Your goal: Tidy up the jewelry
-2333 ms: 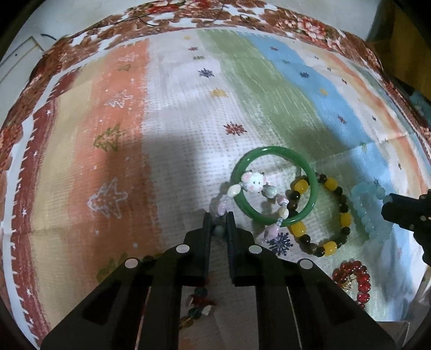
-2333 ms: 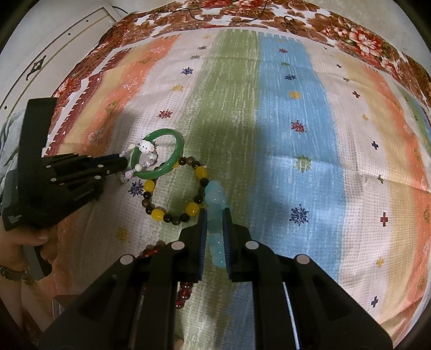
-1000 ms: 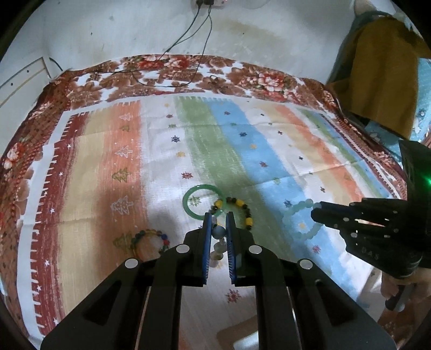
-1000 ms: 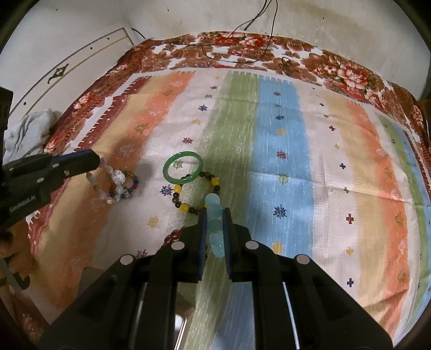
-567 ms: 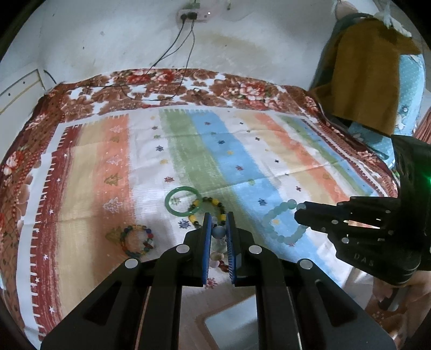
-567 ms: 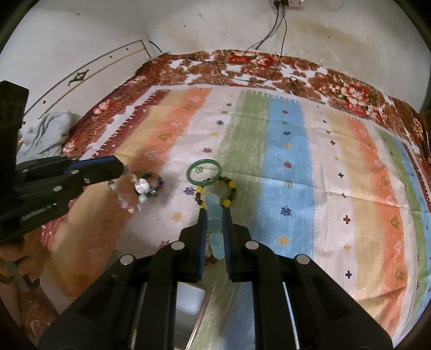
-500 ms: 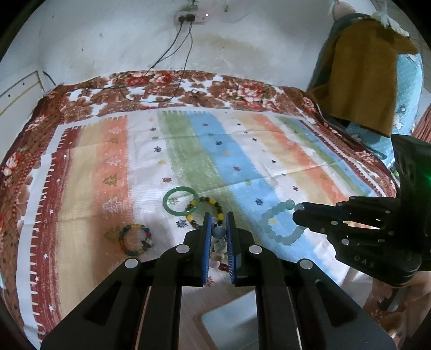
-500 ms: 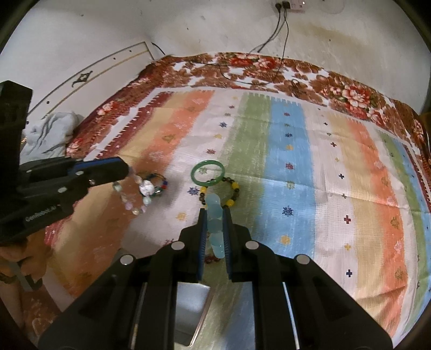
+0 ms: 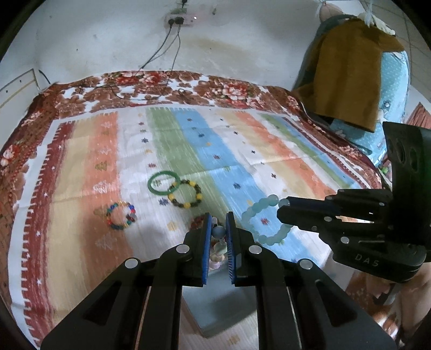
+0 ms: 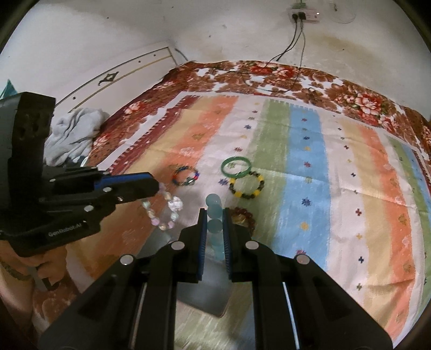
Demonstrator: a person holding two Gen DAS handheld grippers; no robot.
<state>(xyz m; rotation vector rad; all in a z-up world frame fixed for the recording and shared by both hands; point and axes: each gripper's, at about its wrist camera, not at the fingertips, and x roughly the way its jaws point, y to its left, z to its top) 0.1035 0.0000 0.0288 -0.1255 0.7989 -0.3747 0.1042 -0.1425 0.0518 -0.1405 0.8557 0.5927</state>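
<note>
My left gripper (image 9: 217,228) is shut on a pale bead bracelet with a white charm (image 10: 168,208), held in the air; the gripper also shows in the right wrist view (image 10: 155,187). My right gripper (image 10: 214,218) is shut on a light blue bead bracelet (image 9: 265,220), also lifted; the gripper also shows in the left wrist view (image 9: 282,208). On the striped blanket (image 9: 242,150) lie a green bangle (image 9: 163,182), a yellow-and-dark bead bracelet (image 9: 185,197), a multicoloured bead bracelet (image 9: 121,216) and a red bead bracelet (image 10: 242,214). A grey box (image 9: 221,304) sits below both grippers.
The grey box also shows in the right wrist view (image 10: 204,293) at the blanket's near edge. A grey cloth (image 10: 72,132) lies off the blanket at left. A brown garment (image 9: 347,72) hangs at the right. Cables run from a wall socket (image 9: 180,20) onto the blanket.
Both grippers have risen and drawn back from the blanket, each carrying its bracelet. The grey box has come into view beneath them.
</note>
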